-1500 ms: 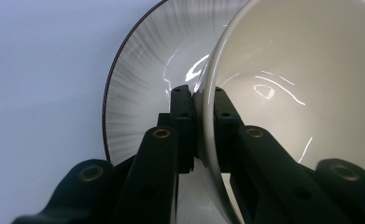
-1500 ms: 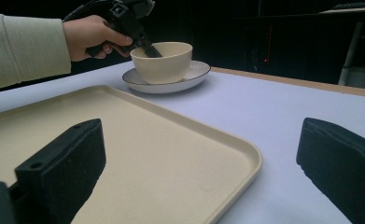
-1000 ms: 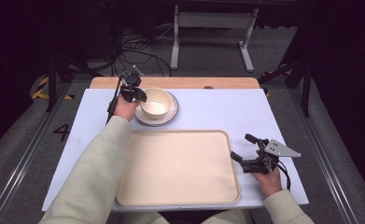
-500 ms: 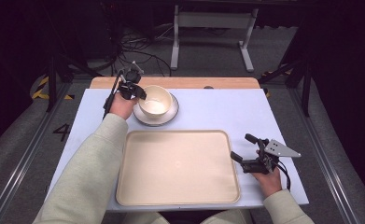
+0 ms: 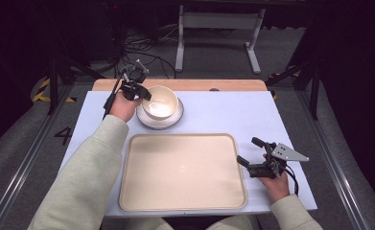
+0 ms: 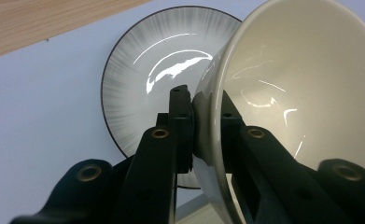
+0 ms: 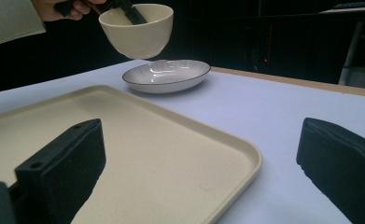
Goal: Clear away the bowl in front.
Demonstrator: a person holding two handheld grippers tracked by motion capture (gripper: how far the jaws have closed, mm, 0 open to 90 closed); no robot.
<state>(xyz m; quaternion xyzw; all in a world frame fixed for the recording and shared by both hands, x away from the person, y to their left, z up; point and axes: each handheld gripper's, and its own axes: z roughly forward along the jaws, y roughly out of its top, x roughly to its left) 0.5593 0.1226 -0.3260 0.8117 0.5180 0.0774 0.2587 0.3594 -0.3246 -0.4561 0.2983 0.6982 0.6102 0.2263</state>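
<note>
Bowl now lifted clear of plate at far left, up from a second ago; my left tongs pinch its rim wall, one jaw inside, one outside. Right tongs spread, idle at near right beside tray. Bowl looks glazed, stiff, slippery, breakable, moderately heavy. Rim grip lets it tilt; best hold firm, move slowly.
</note>
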